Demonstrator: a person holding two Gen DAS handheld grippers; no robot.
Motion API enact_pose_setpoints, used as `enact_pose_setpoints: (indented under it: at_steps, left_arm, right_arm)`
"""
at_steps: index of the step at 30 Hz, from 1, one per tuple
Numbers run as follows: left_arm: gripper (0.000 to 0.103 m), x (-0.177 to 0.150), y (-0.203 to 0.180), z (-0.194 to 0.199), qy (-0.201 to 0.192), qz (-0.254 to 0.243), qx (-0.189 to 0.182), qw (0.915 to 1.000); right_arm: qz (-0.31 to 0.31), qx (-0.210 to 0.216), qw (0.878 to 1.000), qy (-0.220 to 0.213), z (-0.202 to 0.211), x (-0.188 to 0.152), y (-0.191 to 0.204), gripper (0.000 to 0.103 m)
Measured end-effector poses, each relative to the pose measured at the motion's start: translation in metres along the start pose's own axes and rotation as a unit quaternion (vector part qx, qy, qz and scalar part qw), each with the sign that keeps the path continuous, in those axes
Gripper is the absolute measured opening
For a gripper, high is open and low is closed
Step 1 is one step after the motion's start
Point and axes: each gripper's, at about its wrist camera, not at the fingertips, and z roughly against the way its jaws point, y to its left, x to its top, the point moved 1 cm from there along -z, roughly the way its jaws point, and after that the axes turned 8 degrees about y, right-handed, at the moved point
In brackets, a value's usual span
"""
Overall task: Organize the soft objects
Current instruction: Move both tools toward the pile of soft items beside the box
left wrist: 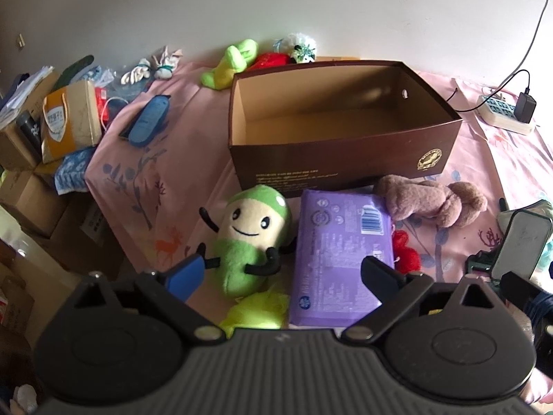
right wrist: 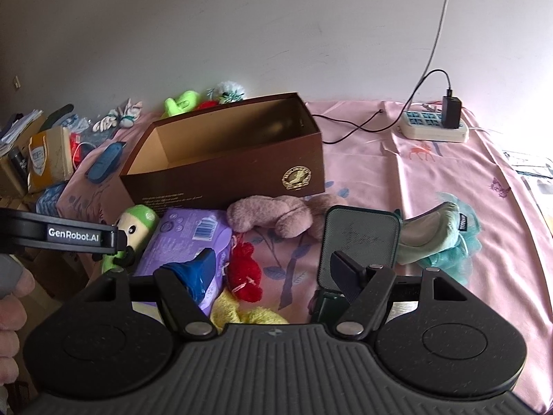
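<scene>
box: brown cardboard box [left wrist: 345, 148] sits far-centre on the pink sheet [left wrist: 145, 180], open top, nothing inside that I can see

soft stuff, near side: green smiley plush [left wrist: 247, 238] on the left, purple wipes pack [left wrist: 340, 256] touching its right side, pinkish-brown plush [left wrist: 428, 200] just in front of the box's right end, red yarn thing [right wrist: 243, 271] between pack and brown plush, yellow fluffy bit [left wrist: 257, 309] nearest to me

soft stuff, far side: lime plush [left wrist: 231, 62] and a red one tucked behind the box against the wall; teal puff [right wrist: 449, 238] off to the right

left gripper [left wrist: 281, 269]: fingers spread wide, holding nothing, hovering over the green plush and the pack

right gripper [right wrist: 273, 273]: also spread apart and empty, over the red yarn

what could go wrong: honestly the left one straddles two things at once, so closing there could pinch plush plus pack edge and drag both. The pack looks slick, so it might squirt out. Yarn strands could snag a fingertip. And the two grippers are close together, so they could bump.
</scene>
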Motion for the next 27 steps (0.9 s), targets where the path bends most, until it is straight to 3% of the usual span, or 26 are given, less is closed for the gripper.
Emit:
enact_pose_setpoints:
  at_steps: [12, 21, 27]
  left_arm:
    - [0.098, -0.002, 0.031, -0.006, 0.003, 0.016, -0.01, 0.9998]
    - [0.1, -0.014, 0.097, -0.009, -0.007, 0.061, -0.044, 0.9971]
    - [0.102, -0.037, 0.109, -0.016, -0.001, 0.019, -0.087, 0.9961]
  right_arm:
    - [0.016, 0.013, 1.0, 0.014, -0.007, -0.005, 0.015, 0.058]
    - [0.021, 0.026, 0.999, 0.039, -0.017, -0.005, 0.021, 0.058]
    - [0.068, 0.081, 0.991, 0.088, -0.028, -0.01, 0.029, 0.058]
